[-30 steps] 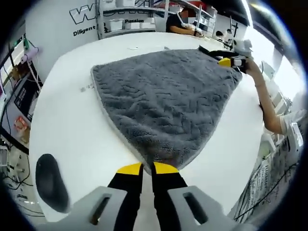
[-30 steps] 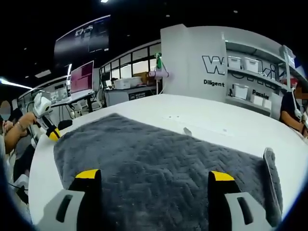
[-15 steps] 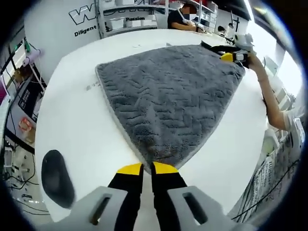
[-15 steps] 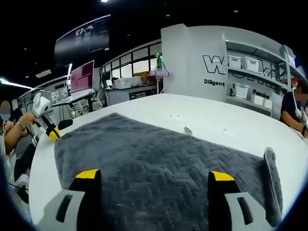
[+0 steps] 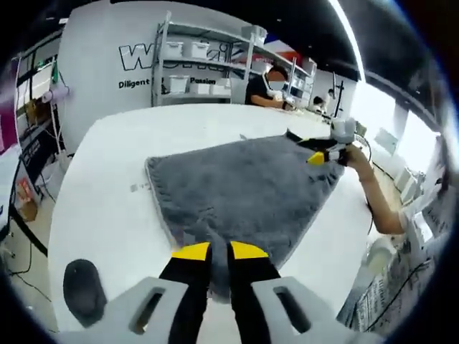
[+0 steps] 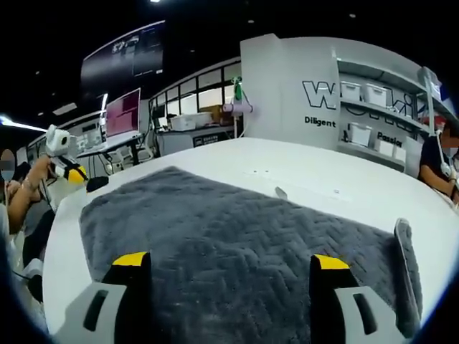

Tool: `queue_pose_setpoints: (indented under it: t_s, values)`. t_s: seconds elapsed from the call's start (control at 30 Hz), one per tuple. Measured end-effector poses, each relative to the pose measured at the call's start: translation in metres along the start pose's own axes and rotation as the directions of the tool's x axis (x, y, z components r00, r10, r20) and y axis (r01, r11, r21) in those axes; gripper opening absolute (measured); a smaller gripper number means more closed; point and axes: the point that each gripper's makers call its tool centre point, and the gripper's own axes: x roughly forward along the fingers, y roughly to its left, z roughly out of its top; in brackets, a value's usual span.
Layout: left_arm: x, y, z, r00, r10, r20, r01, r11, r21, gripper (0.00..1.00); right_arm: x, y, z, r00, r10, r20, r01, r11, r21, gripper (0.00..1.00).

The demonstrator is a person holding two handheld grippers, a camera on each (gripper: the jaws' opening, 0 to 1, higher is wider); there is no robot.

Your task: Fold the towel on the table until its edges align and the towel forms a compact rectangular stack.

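**Pinching one towel corner: slip risk**

Left gripper (image 5: pixel 211 251) jaws are clenched on the near corner of the grey towel (image 5: pixel 244 190), which lies flat on the white counter (image 5: pixel 100 193). Right gripper (image 6: pixel 222 261) jaws stand released over the towel's far side. Weak bite could drop the corner, skewing edges.

White table (image 5: pixel 100 193) bears a grey towel (image 5: pixel 244 190).

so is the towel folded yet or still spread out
Spread out: the grey towel lies flat across the white table, one far corner curled up, no fold made.
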Motion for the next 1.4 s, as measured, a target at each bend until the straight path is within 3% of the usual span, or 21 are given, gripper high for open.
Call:
queue_pose_setpoints:
  t_s: [0.1, 0.27, 0.4, 0.5, 0.57, 0.67, 0.8, 0.9, 0.97, 1.13, 1.33, 1.4]
  values:
    - [0.002, -0.006, 0.02, 0.996, -0.03, 0.081, 0.032, 0.999, -0.024, 0.16, 0.0, 0.0, 0.0, 1.0, 0.0, -0.002, 0.0, 1.0, -0.001, 0.95]
    - [0.023, -0.02, 0.049, 0.969, -0.094, 0.228, 0.115, 0.99, -0.081, 0.32, 0.002, 0.0, -0.002, 1.0, 0.0, -0.01, 0.0, 1.0, -0.006, 0.95]
    - [0.055, -0.027, 0.055, 0.963, -0.147, 0.226, 0.17, 0.982, -0.084, 0.36, 0.002, 0.0, -0.002, 1.0, 0.002, -0.013, -0.002, 1.0, -0.007, 0.95]
    - [0.075, -0.032, 0.064, 0.952, -0.18, 0.249, 0.211, 0.972, -0.104, 0.46, 0.002, 0.0, -0.003, 1.0, 0.001, -0.017, -0.001, 1.0, -0.008, 0.95]
    - [0.089, -0.037, 0.073, 0.939, -0.209, 0.275, 0.247, 0.963, -0.112, 0.52, 0.002, 0.001, -0.003, 1.0, 0.003, -0.018, -0.003, 1.0, -0.011, 0.95]
    - [0.104, -0.051, 0.085, 0.913, -0.255, 0.32, 0.302, 0.947, -0.108, 0.52, 0.002, 0.001, -0.003, 1.0, 0.004, -0.018, -0.004, 1.0, -0.012, 0.95]
    - [0.117, -0.051, 0.105, 0.88, -0.271, 0.39, 0.337, 0.935, -0.112, 0.56, 0.002, -0.003, -0.006, 1.0, -0.005, -0.028, 0.005, 1.0, -0.003, 0.95]
    - [0.125, -0.056, 0.114, 0.857, -0.286, 0.428, 0.359, 0.928, -0.098, 0.66, 0.0, -0.003, -0.004, 1.0, -0.008, -0.018, 0.007, 1.0, -0.003, 0.96]
    - [0.131, -0.053, 0.118, 0.845, -0.276, 0.457, 0.355, 0.93, -0.096, 0.73, 0.001, -0.003, -0.002, 1.0, -0.004, -0.008, 0.004, 1.0, 0.004, 0.96]
    - [0.139, -0.042, 0.115, 0.833, -0.267, 0.485, 0.374, 0.917, -0.139, 0.99, 0.002, -0.001, -0.004, 1.0, -0.002, -0.02, 0.002, 1.0, -0.016, 0.98]
    - [0.137, -0.039, 0.109, 0.815, -0.294, 0.5, 0.405, 0.905, -0.128, 0.99, 0.007, 0.005, -0.01, 0.999, 0.005, -0.053, -0.007, 0.999, -0.048, 0.98]
    - [0.132, -0.039, 0.111, 0.794, -0.317, 0.519, 0.432, 0.894, -0.116, 0.99, 0.009, 0.008, -0.012, 0.998, 0.007, -0.065, -0.011, 0.998, -0.058, 0.98]
